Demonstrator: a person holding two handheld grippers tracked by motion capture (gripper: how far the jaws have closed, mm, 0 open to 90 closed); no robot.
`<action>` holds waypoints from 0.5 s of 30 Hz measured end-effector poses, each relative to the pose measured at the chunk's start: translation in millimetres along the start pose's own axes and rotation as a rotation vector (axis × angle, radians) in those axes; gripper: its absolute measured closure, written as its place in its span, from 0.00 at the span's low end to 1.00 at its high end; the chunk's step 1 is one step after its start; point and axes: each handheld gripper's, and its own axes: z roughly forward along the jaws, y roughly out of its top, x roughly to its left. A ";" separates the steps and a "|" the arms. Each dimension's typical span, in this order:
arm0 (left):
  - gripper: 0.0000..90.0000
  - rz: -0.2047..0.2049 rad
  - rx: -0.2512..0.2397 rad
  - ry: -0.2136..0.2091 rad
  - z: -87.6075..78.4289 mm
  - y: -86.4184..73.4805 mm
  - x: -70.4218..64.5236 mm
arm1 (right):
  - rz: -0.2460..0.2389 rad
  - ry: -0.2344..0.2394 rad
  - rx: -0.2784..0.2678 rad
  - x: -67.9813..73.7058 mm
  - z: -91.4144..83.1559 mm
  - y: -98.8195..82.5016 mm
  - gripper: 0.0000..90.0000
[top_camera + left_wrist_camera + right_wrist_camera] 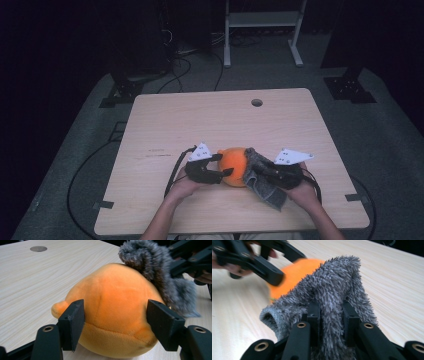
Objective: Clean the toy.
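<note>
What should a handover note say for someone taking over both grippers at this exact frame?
Left gripper: jaws clamped on the orange plush toy, which sits on the table.
Right gripper: shut on a fold of the grey fuzzy cloth.
Cloth: draped against the toy's side, one end lying on the table.
Done: both things gripped and brought together.
Left: probably working the cloth over or around the toy, most of which is uncovered.

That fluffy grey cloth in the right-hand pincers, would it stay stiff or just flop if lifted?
Probably flop: the fluffy grey cloth already folds over the round orange plush toy and sags toward the wooden table. It looks light, being thin pile fabric. Slipping seems unlikely, since the right gripper pinches a thick fold of it.
</note>
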 end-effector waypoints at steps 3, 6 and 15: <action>0.37 0.008 0.002 0.010 0.5 1.0 -1.8 | 0.024 -0.053 0.027 -10.4 -5.1 -5.2 0.80; 0.38 0.021 0.002 0.019 2.3 1.7 -4.8 | 0.016 -0.052 0.011 -7.1 -8.5 -2.1 0.80; 0.22 0.026 0.013 0.055 -1.5 6.0 -4.8 | -0.024 -0.002 0.003 3.7 -1.6 1.8 0.80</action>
